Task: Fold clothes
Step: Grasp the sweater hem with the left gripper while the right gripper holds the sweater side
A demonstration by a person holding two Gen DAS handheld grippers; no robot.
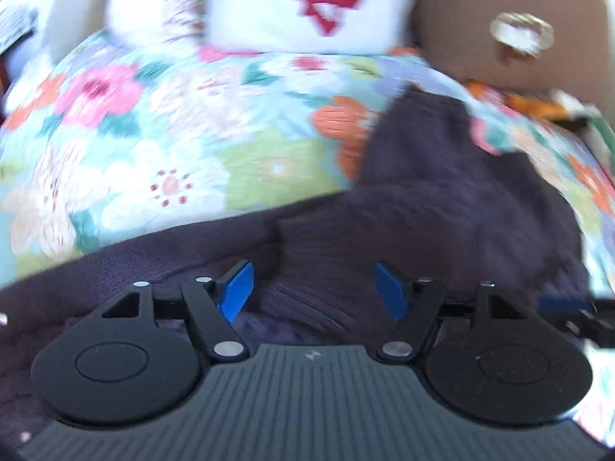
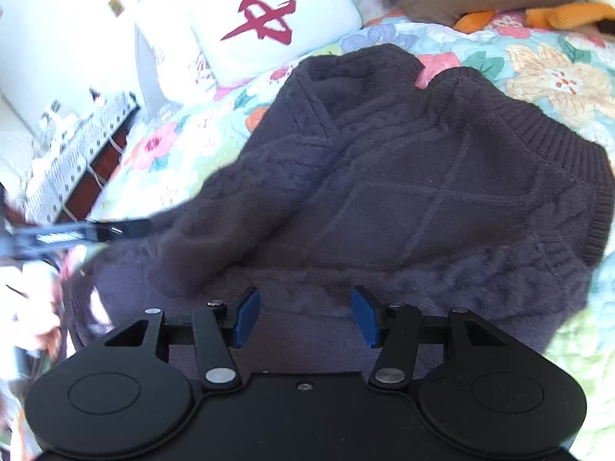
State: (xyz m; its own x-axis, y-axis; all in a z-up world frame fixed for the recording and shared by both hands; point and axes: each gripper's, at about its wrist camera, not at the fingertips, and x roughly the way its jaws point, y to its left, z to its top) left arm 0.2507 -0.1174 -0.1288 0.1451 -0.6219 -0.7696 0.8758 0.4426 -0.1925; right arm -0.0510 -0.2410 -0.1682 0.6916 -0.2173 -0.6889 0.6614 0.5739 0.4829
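With both grippers hanging over the near edge of the dark sweater (image 2: 384,176), I keep the left gripper (image 1: 314,292) and right gripper (image 2: 305,317) spread wide, grasping nothing, ready, I judge, to pinch its edge. It lies rumpled on the floral bedspread (image 1: 146,146). At twelve o'clock, a white pillow (image 2: 276,27); at one, a brown cushion (image 1: 511,19).

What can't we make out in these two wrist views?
- Left wrist view: motion blur smears the quilt and the sweater's knit.
- Both views: the tongs' black bodies cover the sweater's near edge, so contact is unclear.
- Right wrist view: left tongs blurred at the frame edge, state unreadable there.
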